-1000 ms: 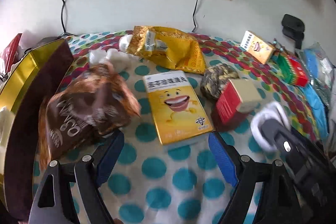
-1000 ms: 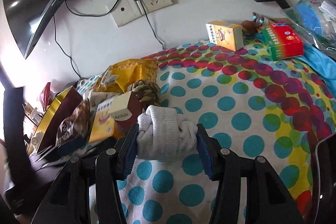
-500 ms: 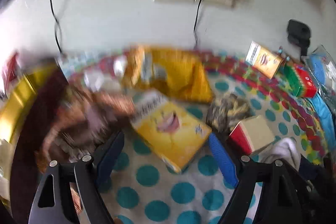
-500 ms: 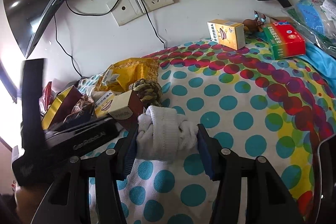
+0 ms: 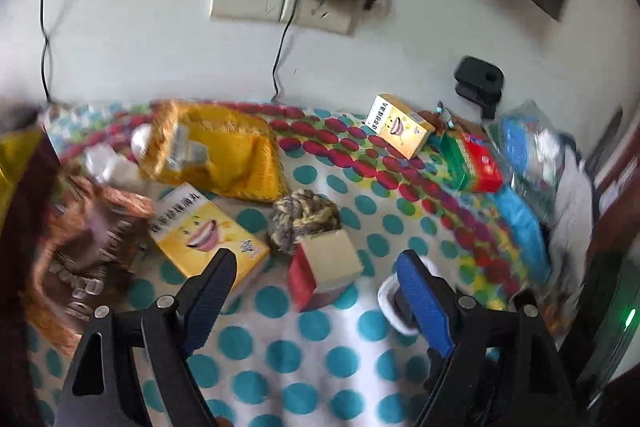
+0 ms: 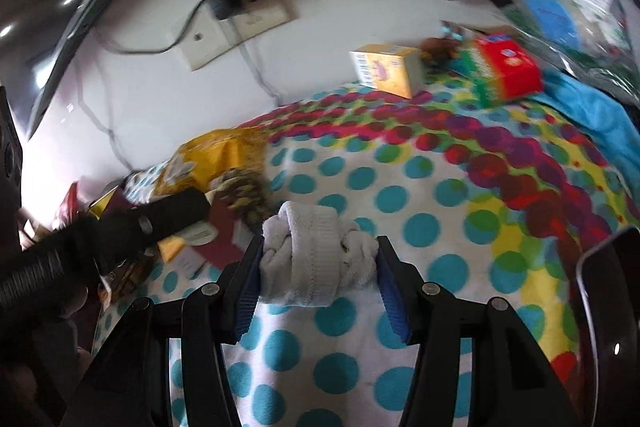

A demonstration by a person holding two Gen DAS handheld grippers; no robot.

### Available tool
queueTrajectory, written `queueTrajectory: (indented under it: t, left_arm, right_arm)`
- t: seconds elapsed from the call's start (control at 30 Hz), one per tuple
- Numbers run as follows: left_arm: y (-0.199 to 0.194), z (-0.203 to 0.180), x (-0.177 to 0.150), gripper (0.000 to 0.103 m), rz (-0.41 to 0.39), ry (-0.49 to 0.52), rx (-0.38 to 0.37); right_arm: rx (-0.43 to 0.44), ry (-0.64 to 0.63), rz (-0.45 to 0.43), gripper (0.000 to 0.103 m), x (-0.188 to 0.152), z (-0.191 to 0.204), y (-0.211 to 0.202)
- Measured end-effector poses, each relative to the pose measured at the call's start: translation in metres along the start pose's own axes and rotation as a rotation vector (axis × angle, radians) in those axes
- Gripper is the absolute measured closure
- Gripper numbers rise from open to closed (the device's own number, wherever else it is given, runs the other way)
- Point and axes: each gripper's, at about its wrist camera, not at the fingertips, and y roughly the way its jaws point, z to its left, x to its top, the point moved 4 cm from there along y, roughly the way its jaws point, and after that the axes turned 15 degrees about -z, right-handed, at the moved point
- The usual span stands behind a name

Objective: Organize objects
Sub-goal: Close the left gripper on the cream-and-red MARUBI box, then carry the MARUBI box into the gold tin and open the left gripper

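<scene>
My right gripper (image 6: 318, 269) is shut on a rolled white sock bundle (image 6: 314, 259) just above the polka-dot cloth (image 6: 420, 187). My left gripper (image 5: 316, 279) is open and empty, and hovers over a red box with a beige lid (image 5: 326, 269). A yellow smiley box (image 5: 206, 233) lies to the left of that red box. A knotted rope ball (image 5: 304, 217) sits behind it. The right gripper's tip with the white bundle (image 5: 390, 301) shows in the left wrist view.
A brown snack bag (image 5: 86, 255) and a yellow bag (image 5: 218, 153) lie at the left. A second yellow box (image 5: 400, 127), a red-green box (image 5: 476, 167) and plastic packets (image 5: 532, 151) sit at the back right. The left gripper's body (image 6: 120, 231) crosses the right wrist view.
My left gripper has swung to the right, from over the yellow smiley box to over the red box. The right gripper still holds the sock bundle and has moved little.
</scene>
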Motion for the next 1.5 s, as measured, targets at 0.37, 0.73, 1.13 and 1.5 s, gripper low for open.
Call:
queueTrajectory:
  t: [0.37,0.73,1.13,1.5]
  left_arm:
    - [0.029,-0.004,-0.015,0.073,0.052,0.041,0.067]
    - [-0.022,-0.002,-0.002,0.074,-0.096,0.097,0.03]
    - [-0.112,0.106,0.008,0.074,-0.177,0.071,0.327]
    - [-0.136,0.233,0.051,0.074,-0.102,-0.054,0.576]
  right_arm:
    - [-0.003,-0.008,0.034,0.052,-0.002,0.0,0.006]
    - [0.006,-0.032,0.039,0.051,-0.004,0.006,0.005]
    - [0.011,-0.06,0.045,0.051,-0.005,0.013,0.005]
    - [0.018,-0.081,0.043,0.051,-0.005,0.018,0.005]
